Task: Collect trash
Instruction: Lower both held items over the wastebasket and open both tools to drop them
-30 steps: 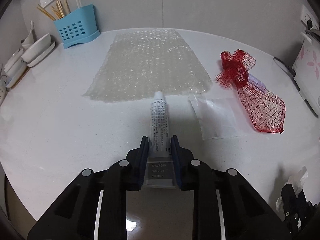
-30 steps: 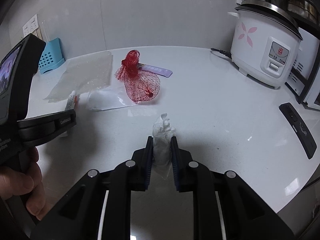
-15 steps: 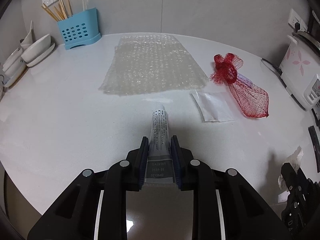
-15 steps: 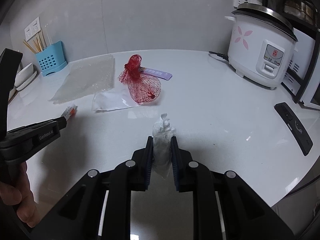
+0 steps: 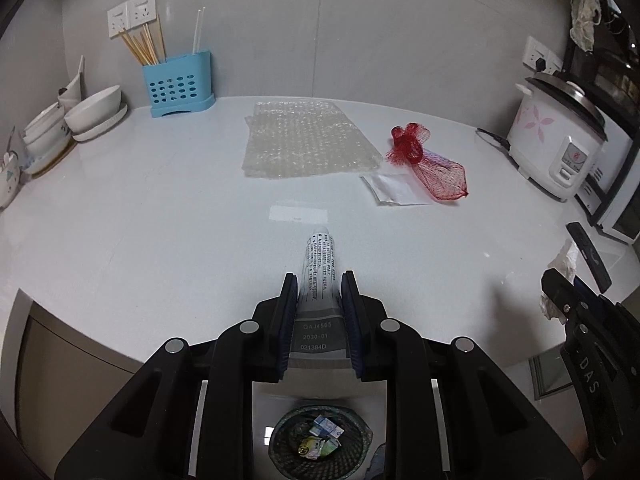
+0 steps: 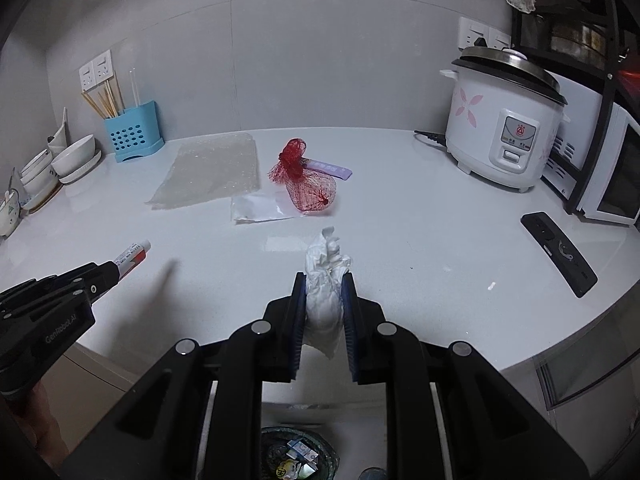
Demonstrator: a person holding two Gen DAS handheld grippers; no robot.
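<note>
Left wrist cam first: my left tongs are clenched on the crimped end of a small white squeeze tube with black print, nozzle pointing away from me out over the white countertop. Straight below the jaws, past the counter edge, sits a dark woven trash basket with a few wrappers in it. Ahead of the tips lie a sheet of clear bubble wrap, a small clear plastic bag and a bunched red mesh net bag off to the right.

Right wrist cam: my right tongs are gripping a crumpled white tissue, which sticks up between the pads. The same basket peeks out under these tongs too. The left tongs show on the left side with the tube's tip poking out. The white rice cooker with pink flowers stands far right, and a flat black remote-like bar lies near the counter edge.
</note>
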